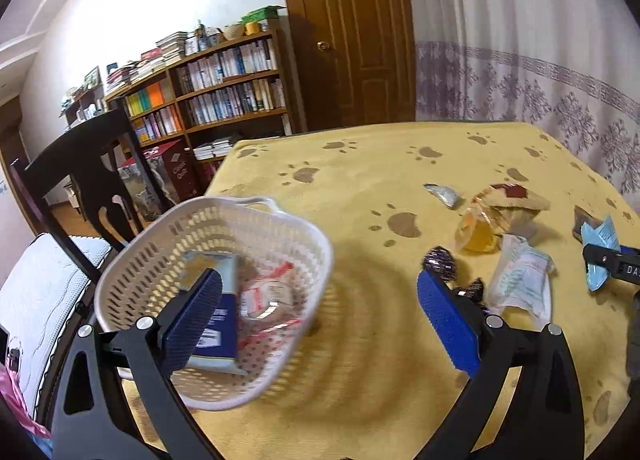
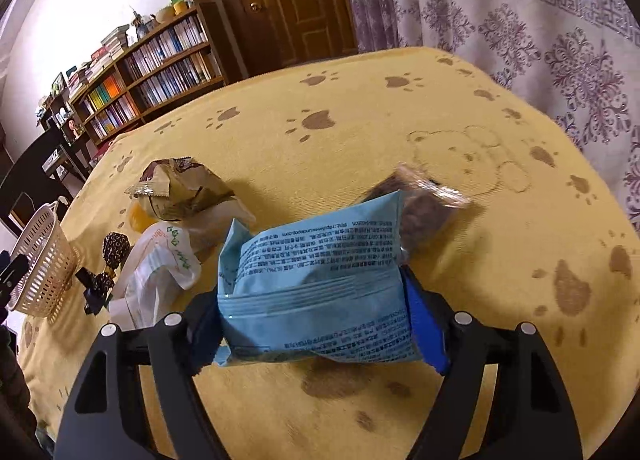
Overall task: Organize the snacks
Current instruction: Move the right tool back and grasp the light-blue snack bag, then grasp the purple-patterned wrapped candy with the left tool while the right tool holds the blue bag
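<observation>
Between right fingers [image 2: 424, 324]: blue packet [image 2: 320, 292]

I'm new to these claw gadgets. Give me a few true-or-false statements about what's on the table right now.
1. The right claw grips a light blue packet. True.
2. The white basket is empty. False: packets already lie inside it.
3. The left claw holds the orange jelly cup. False: it is open and holds nothing.
4. The tablecloth is yellow with paw prints. True.
</observation>
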